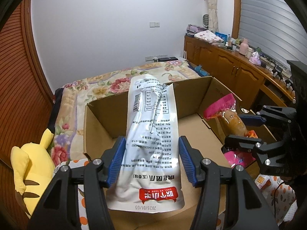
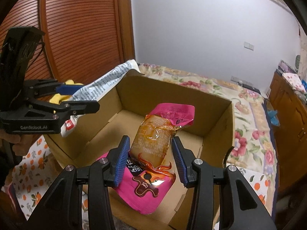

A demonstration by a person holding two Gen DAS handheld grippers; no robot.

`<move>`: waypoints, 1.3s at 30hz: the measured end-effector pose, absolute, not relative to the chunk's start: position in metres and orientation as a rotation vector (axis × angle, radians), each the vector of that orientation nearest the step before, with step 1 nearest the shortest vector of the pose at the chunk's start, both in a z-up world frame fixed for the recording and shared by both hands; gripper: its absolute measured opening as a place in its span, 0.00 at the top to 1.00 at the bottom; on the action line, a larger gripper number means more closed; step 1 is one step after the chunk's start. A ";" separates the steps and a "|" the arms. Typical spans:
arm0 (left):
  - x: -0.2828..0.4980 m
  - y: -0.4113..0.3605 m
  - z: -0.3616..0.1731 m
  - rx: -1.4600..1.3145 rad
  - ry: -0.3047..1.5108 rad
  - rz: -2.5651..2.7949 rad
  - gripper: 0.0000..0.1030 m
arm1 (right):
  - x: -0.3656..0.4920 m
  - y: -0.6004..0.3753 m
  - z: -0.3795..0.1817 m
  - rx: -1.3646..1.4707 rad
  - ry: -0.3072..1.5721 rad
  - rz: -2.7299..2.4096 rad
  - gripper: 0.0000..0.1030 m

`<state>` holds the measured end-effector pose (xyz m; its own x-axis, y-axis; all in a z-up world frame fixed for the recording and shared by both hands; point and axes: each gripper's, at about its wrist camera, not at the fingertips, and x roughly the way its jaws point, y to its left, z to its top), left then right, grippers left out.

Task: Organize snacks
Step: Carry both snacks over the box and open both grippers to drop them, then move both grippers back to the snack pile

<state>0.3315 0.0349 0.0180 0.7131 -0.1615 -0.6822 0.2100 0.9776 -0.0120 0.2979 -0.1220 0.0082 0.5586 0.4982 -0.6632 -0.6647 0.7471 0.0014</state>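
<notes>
My left gripper [image 1: 151, 153] is shut on a long white snack packet [image 1: 151, 134] with printed text and a red logo, held above the open cardboard box [image 1: 99, 113]. My right gripper [image 2: 151, 153] is shut on a pink snack packet [image 2: 153, 143] with a clear orange window, held over the box [image 2: 216, 118]. In the left wrist view the right gripper [image 1: 247, 128] and pink packet [image 1: 222, 107] sit at the right. In the right wrist view the left gripper [image 2: 76, 95] and white packet [image 2: 107, 80] sit at the left above the box's edge.
The box stands on a cloth with an orange-fruit print [image 2: 32, 164], beside a bed with a floral cover [image 2: 253, 134]. A yellow plush toy [image 1: 30, 164] lies left of the box. A wooden cabinet [image 1: 230, 67] with clutter runs along the right; a wooden wardrobe [image 1: 21, 80] is at left.
</notes>
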 end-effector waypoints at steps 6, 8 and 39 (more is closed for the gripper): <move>0.333 0.040 0.016 0.062 0.754 -0.183 0.45 | 0.300 -0.119 0.000 -0.275 0.724 0.700 0.55; 0.332 0.041 0.017 0.057 0.750 -0.183 0.45 | 0.299 -0.118 -0.001 -0.280 0.733 0.700 0.53; 0.182 0.037 0.023 0.032 0.654 -0.281 0.19 | 0.170 -0.211 0.015 -0.191 0.708 0.615 0.46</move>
